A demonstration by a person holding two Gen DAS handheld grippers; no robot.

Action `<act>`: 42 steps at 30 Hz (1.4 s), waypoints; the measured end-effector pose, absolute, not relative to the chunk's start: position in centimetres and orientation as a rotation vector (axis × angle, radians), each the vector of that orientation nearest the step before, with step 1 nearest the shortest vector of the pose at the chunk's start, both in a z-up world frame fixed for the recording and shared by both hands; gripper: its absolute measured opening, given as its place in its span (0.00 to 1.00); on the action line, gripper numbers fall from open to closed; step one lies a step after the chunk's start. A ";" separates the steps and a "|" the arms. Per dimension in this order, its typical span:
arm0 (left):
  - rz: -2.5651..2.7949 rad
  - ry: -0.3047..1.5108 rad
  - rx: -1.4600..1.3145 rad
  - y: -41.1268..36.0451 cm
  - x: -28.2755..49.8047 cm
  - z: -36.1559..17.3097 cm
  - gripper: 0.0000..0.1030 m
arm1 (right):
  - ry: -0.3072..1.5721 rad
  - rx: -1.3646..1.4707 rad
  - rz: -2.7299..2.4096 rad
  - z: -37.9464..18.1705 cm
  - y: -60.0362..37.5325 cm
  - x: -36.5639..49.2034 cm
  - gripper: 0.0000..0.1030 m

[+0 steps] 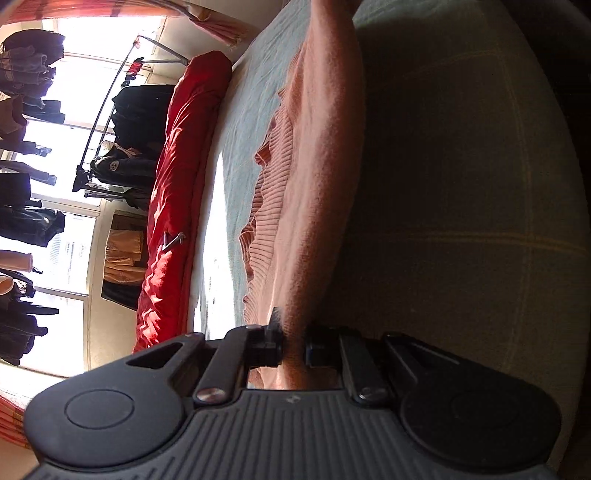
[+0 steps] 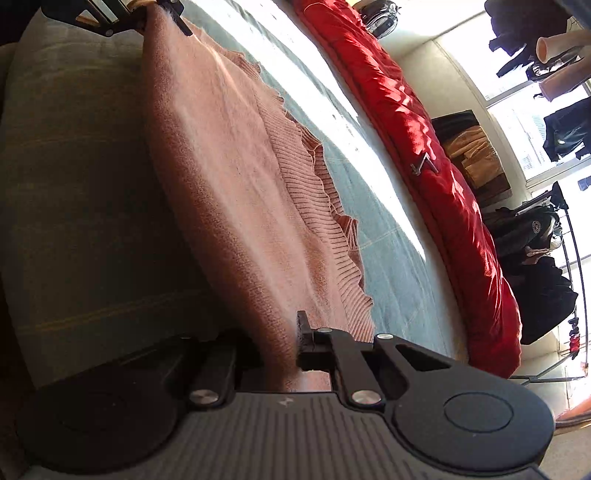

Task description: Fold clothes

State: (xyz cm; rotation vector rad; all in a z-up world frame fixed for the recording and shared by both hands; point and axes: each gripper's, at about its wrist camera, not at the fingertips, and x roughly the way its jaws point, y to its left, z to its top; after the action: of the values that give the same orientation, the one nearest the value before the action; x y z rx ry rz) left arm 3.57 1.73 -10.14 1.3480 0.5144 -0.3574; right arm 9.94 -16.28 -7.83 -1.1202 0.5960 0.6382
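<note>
The left tongs (image 1: 293,345) are seen clamped tight on an edge of a pink knitted sweater (image 1: 317,177), the fabric pinched between the two black fingers (image 1: 271,341) close to the camera. The right tongs (image 2: 284,347) are likewise closed narrow on the same sweater (image 2: 236,177), with knit gathered between their fingers (image 2: 308,339). In the right wrist view the left tongs (image 2: 159,16) can be made out at the top of the picture, gripping the far end of the lifted edge, so that the edge is held taut between the two grips. From that raised edge the sweater is draped down onto a bed covered with a grey-green checked blanket (image 1: 461,229), its ribbed, wavy hem (image 1: 262,206) lying on the blanket toward the lit side. Beyond the sweater a band of bright sunlight is cast across the bed, and a rolled red quilt (image 1: 177,192) is laid along the far edge. Past the quilt a clothes rack (image 1: 107,122) hung with dark garments (image 1: 140,114) is seen before large bright windows (image 1: 85,44), and folded tan cloth (image 1: 123,251) is stacked by the wall.
</note>
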 end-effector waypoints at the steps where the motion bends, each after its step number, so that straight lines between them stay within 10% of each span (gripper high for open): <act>1: -0.365 0.519 1.348 1.7 2.7 -10.2 0.10 | 0.605 -1.118 0.641 -8.0 -16.4 9.1 0.11; 14: -0.481 0.650 1.172 3.0 -0.1 -10.1 0.16 | 0.771 -1.107 0.680 -11.1 -17.3 4.0 0.29; 24: -0.372 0.642 0.805 5.6 6.3 -5.9 0.28 | 0.766 -0.544 0.658 -4.0 -21.1 7.3 0.50; 34: -0.312 0.815 0.513 9.6 4.8 -11.0 0.31 | 0.929 -0.231 0.545 -12.5 -24.3 9.4 0.57; 42: -0.329 0.767 0.354 9.8 7.9 -7.3 0.58 | 0.783 0.001 0.521 -8.6 -27.4 11.8 0.62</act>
State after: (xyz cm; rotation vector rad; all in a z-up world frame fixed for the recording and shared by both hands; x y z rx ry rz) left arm 7.92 9.79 -7.32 0.3536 0.7675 -0.3295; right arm 11.80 -27.42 -8.57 0.0009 0.7825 0.5210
